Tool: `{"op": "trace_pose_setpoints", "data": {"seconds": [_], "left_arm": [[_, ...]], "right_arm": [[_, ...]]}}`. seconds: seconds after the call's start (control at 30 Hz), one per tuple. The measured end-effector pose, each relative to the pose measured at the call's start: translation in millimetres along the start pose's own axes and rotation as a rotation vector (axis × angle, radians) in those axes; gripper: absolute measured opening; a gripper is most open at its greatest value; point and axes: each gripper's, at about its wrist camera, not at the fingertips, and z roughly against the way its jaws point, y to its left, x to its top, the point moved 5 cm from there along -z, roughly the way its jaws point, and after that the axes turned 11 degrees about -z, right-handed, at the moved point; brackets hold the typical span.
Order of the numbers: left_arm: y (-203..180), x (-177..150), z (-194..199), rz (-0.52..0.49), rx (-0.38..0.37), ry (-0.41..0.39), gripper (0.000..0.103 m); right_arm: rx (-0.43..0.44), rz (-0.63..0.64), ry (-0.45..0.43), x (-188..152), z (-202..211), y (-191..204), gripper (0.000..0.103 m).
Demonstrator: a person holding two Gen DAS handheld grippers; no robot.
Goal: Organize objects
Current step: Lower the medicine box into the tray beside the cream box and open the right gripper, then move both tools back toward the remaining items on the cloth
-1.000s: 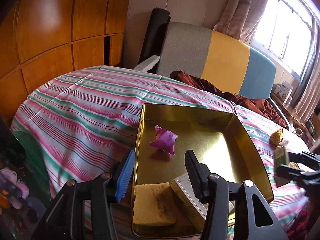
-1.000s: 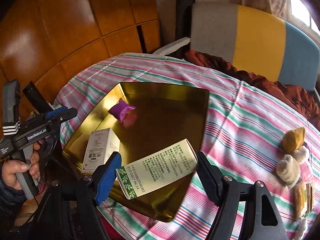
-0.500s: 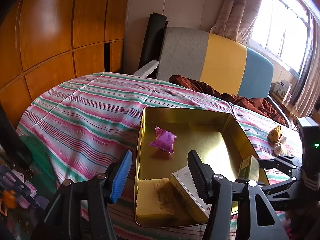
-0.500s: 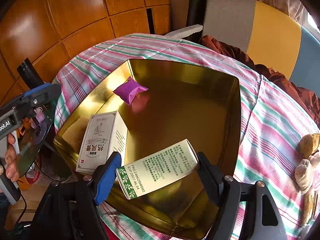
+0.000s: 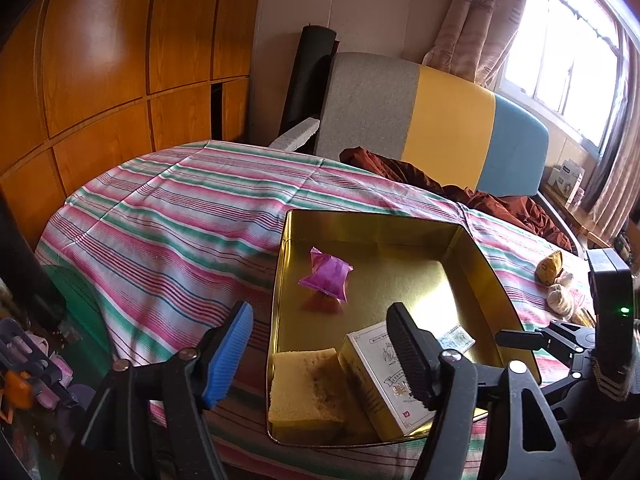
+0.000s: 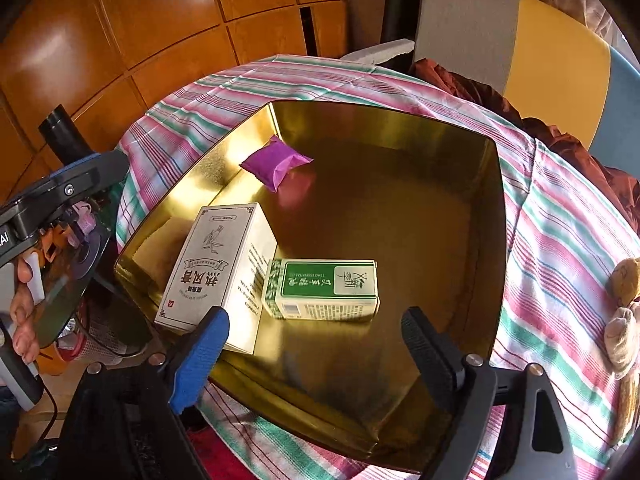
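A gold tin tray [image 6: 496, 216] [image 5: 486, 276] sits on the striped tablecloth. In it lie a purple packet [image 6: 276, 162] [image 5: 326, 274], a white box [image 6: 218, 266] [image 5: 380, 384], a yellow sponge [image 5: 306, 390] and a green-and-white box [image 6: 322, 290] flat beside the white box. My right gripper [image 6: 314, 354] is open and empty just above the green box. My left gripper [image 5: 320, 348] is open and empty over the tray's near left edge.
Several small stuffed items [image 6: 622, 300] [image 5: 554, 280] lie on the striped cloth [image 5: 168, 216] right of the tray. A grey, yellow and blue chair back [image 5: 432, 120] with brown cloth stands behind the table. Wooden panels line the left wall.
My right gripper carried the green-and-white box over the tray, opened and let it go; the box now lies flat in the tray. The left gripper stayed open and drew back slightly.
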Motion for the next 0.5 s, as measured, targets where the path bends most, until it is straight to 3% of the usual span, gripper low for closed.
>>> {"op": "trace_pose_setpoints", "data": {"seconds": [0.5], "left_arm": [[-16,3,9,-0.029,-0.008,-0.006,0.075]], "right_arm": [[-0.031,-0.082,-0.086,4,27,-30,0.090]]}}
